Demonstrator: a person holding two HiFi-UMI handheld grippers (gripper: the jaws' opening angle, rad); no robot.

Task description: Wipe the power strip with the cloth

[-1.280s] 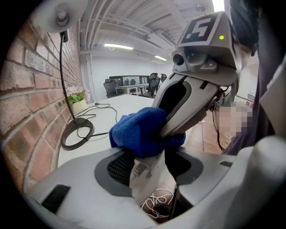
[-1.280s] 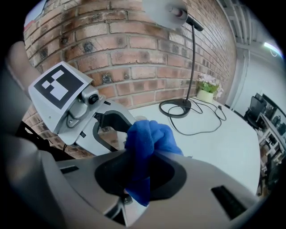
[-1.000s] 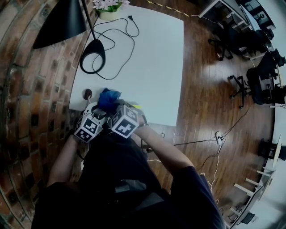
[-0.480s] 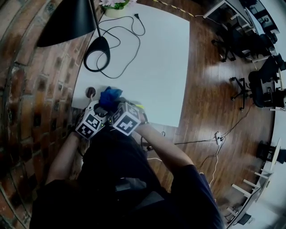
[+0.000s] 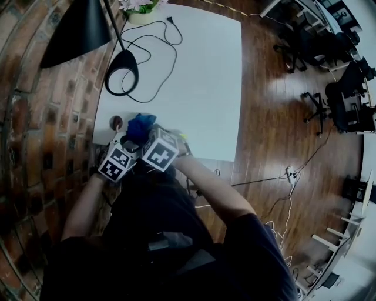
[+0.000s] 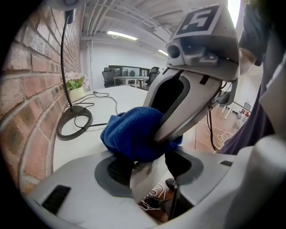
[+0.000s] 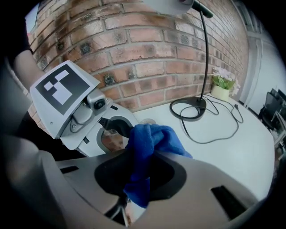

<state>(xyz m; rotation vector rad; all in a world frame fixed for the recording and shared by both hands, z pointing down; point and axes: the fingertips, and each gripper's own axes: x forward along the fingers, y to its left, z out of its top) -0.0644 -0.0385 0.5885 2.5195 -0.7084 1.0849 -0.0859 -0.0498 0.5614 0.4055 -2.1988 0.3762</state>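
Right gripper view: our right gripper (image 7: pixel 136 188) pinches the blue terry cloth (image 7: pixel 154 138). The left gripper (image 6: pixel 152 167), jaws just eased, holds the white plastic power strip (image 6: pixel 142 181). We should brace it, rubbing firmly.

Grippers: two, left gripper (image 6: pixel 147 167) and right gripper (image 7: pixel 138 179).
Blue cloth (image 5: pixel 141 124): one.
Power strip (image 6: pixel 143 179): one, white, between the left jaws. A second one, the floor power strip (image 5: pixel 288 172), lies on the wood floor.
Tabletop (image 5: pixel 200 88): one.
Desk lamp (image 5: pixel 76 32): one.
Potted plant (image 5: pixel 141 9): one.
Small round dark object (image 5: pixel 116 122): one.
Office chairs (image 5: pixel 314 111): several, too bunched to count.
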